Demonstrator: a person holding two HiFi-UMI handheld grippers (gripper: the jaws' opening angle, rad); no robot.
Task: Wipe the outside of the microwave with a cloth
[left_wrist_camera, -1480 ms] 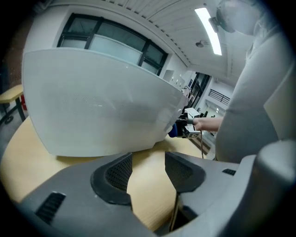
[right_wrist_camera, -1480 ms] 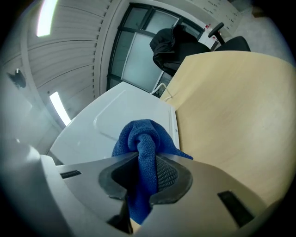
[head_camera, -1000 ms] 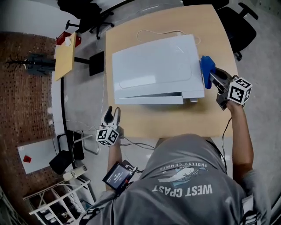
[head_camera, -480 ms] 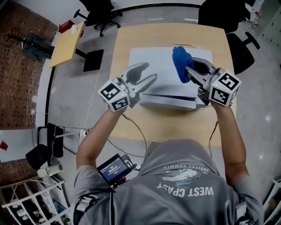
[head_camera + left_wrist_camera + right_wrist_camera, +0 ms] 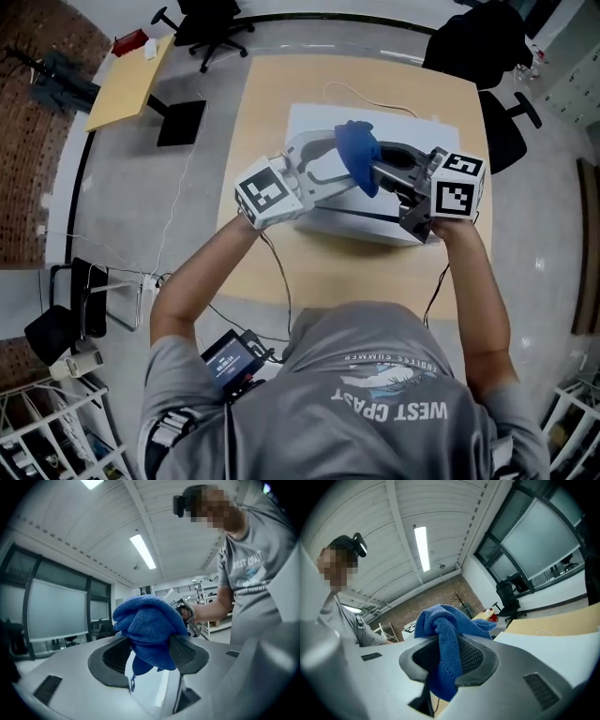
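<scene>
I see the blue cloth [image 5: 358,155] raised above the top of the white microwave [image 5: 417,131], bunched into a loose wad between the two grippers and not touching the casing. The right gripper [image 5: 447,657] has the cloth pinched: in the right gripper view its jaws stand nearly together, both dark ribbed pads press on a fold of the fabric, and the free end hangs below them. The left gripper [image 5: 149,654] faces it from the other side. In the left gripper view the cloth sits between its jaws, but the jaws are apart, and a clear gap shows between the fabric and the left-hand pad. These jaws have just been opening, and they do not clamp the cloth. In the head view both grippers point level toward each other over the microwave, with their marker cubes turned toward the camera. The microwave stands near the middle of a light wooden table [image 5: 267,103], its long front face toward the person. A thin white cable [image 5: 361,92] loops on the table surface behind it. Beyond the far edge of the table stand two black office chairs [image 5: 202,23], and a smaller tan side table [image 5: 122,80] stands to the left on the grey floor.
</scene>
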